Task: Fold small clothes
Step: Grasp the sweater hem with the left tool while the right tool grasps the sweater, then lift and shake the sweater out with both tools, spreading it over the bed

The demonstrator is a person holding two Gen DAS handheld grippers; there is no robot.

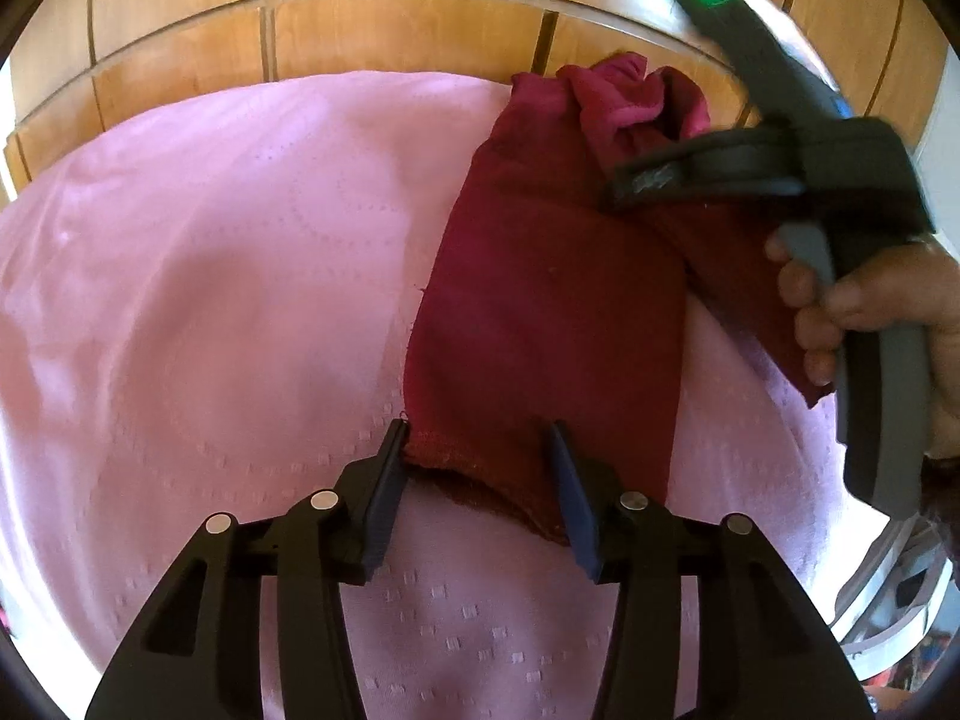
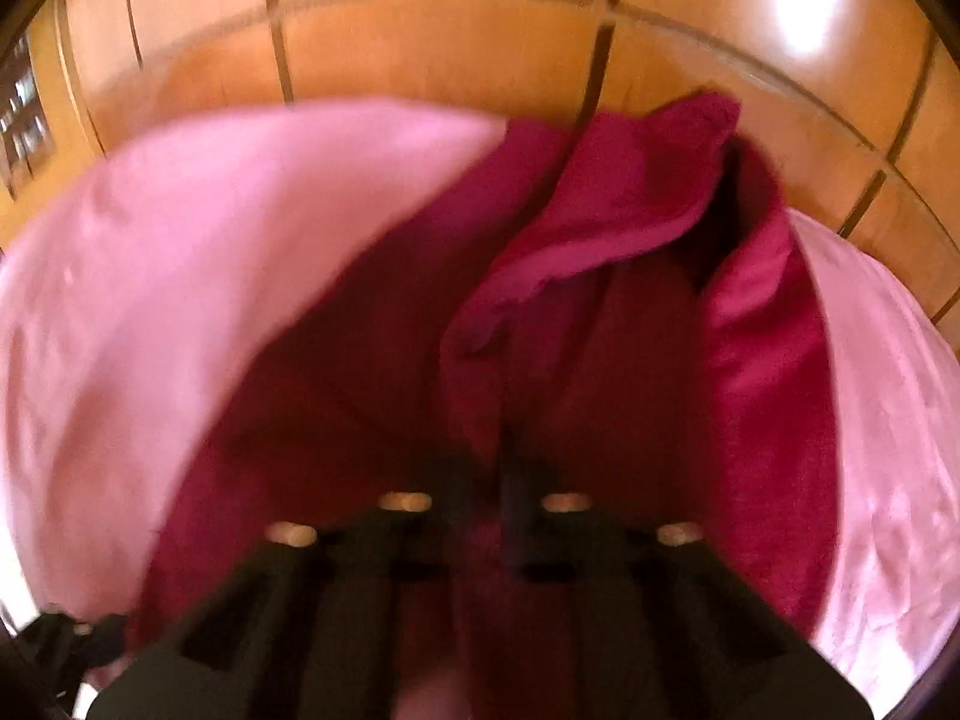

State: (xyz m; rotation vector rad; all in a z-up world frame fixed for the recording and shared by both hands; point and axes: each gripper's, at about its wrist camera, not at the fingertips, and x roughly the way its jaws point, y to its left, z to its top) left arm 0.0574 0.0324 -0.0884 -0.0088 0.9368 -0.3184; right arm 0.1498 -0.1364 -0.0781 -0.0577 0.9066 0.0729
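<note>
A dark maroon garment (image 1: 540, 300) lies lengthwise on a pink bedspread (image 1: 210, 270), its waist end bunched at the far side. My left gripper (image 1: 480, 468) stands open astride the near hem: the left finger touches the hem's corner, the right finger rests over the cloth, and flat cloth lies between them. My right gripper (image 1: 618, 192), held by a hand (image 1: 870, 300), comes in from the right over the garment's upper part. In the blurred right wrist view my right gripper (image 2: 510, 468) is shut, with a fold of the garment (image 2: 600, 360) running up from its tips.
Wooden panelling (image 1: 360, 24) rises directly behind the bed's far edge. The pink bedspread (image 2: 150, 300) spreads out wide to the left of the garment. Some clutter shows past the bed's right edge (image 1: 900, 600).
</note>
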